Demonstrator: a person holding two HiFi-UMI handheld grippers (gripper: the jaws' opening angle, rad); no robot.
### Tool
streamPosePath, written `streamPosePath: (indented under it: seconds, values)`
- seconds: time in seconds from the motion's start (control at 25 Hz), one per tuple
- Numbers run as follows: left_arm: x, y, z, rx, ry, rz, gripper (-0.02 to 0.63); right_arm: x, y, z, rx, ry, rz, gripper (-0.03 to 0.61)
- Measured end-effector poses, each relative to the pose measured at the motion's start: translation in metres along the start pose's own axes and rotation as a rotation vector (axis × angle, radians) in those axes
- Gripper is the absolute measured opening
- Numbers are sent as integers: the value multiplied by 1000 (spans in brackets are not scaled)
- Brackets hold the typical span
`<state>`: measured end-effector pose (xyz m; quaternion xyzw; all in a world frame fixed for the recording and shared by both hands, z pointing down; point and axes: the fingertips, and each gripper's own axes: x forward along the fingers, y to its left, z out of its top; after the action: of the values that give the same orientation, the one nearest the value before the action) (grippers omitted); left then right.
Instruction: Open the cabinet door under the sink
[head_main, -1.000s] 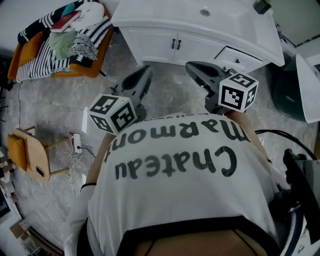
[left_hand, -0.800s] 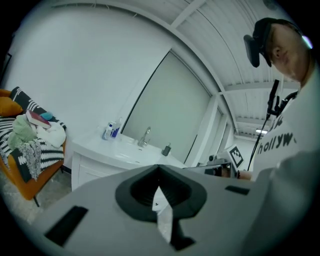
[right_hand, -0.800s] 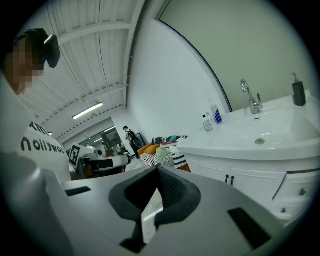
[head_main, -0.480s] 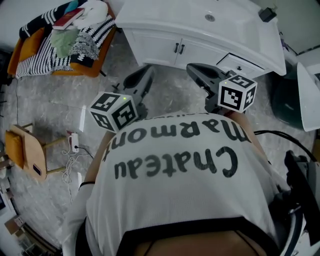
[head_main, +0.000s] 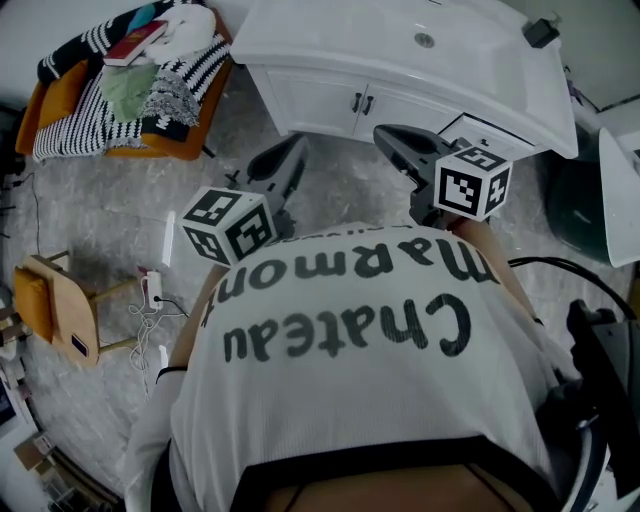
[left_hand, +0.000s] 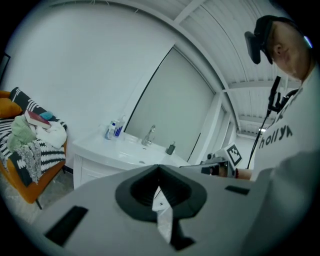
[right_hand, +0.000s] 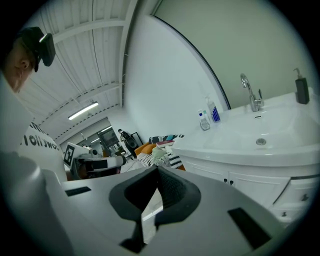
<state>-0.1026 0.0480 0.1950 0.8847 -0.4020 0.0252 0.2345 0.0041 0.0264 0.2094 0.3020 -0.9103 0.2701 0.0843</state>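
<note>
The white sink cabinet (head_main: 400, 60) stands at the top of the head view, its two doors (head_main: 330, 100) closed, with a pair of black handles (head_main: 362, 103) side by side at the middle. My left gripper (head_main: 296, 143) is held over the floor just short of the doors, shut and empty. Beside it, the right gripper (head_main: 383, 132) is level with it, also shut with nothing in it. In the right gripper view the doors (right_hand: 235, 182) lie ahead to the right of the gripper (right_hand: 156, 169). The left gripper view shows the gripper (left_hand: 159, 170) and the cabinet (left_hand: 95, 162) to the left.
An orange chair (head_main: 150, 135) piled with striped cloth and clothes stands left of the cabinet. A small wooden stool (head_main: 55, 305) and a power strip with cables (head_main: 152, 290) are on the floor at left. A dark bin (head_main: 580, 190) is at right. Bottles (right_hand: 207, 116) and a tap (right_hand: 252, 95) stand on the counter.
The cabinet has slid a little lower and to the right in the head view. Both grippers keep the same pose and stay shut.
</note>
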Motion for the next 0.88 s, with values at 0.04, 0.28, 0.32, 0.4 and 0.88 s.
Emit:
streamPosePath:
  seconds: [0.04,0.28,0.32,0.4,0.88]
  values:
    - [-1,0,0,1,4,3,8,0,-1,-1,5,-4,-7,5]
    - [18,7,-5,-5,41,-35,8,3,-27,-7,77,-31,-82,5]
    - [27,8,-9,-8,56,-54,8,4,-35,-8,103,-42,-96,5]
    - [45,10,-20,-7,99,-77,8,5,-51,-14,151,-54,-123,5]
    - [157,80,-91,-25,291,7,8,52,-183,-54,351,-8,-197,5]
